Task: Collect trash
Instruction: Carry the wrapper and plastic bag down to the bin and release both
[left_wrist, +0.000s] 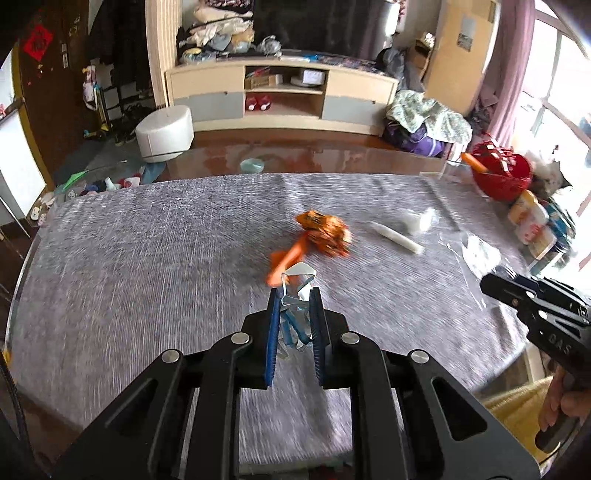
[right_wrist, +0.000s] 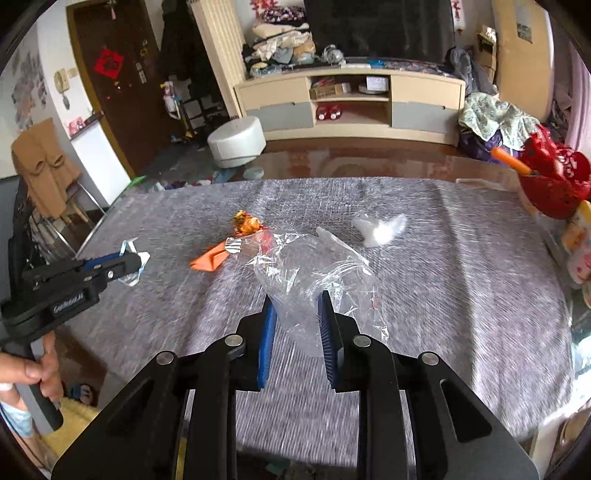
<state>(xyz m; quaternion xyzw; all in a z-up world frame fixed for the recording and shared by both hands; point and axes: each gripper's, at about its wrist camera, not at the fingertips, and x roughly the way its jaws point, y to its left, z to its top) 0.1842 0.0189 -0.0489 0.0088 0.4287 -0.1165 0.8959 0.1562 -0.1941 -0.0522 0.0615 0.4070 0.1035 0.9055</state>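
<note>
My left gripper (left_wrist: 294, 295) is shut on a crumpled silver-blue wrapper (left_wrist: 297, 302) and holds it above the grey tablecloth (left_wrist: 147, 258); it shows at the left of the right wrist view (right_wrist: 133, 264). My right gripper (right_wrist: 297, 302) is shut on a clear plastic bag (right_wrist: 314, 273) that hangs between its blue pads. An orange crumpled wrapper (left_wrist: 327, 234) (right_wrist: 246, 222), a folded orange paper (left_wrist: 286, 260) (right_wrist: 210, 258), a white stick (left_wrist: 397, 237) and a white tissue (left_wrist: 419, 220) (right_wrist: 380, 229) lie on the cloth ahead.
A red basket (left_wrist: 502, 173) (right_wrist: 554, 181) and bottles (left_wrist: 532, 225) stand at the table's right edge. A loose clear wrapper (left_wrist: 480, 254) lies near them. Beyond the table are a white stool (left_wrist: 165, 133) and a TV cabinet (left_wrist: 284, 96).
</note>
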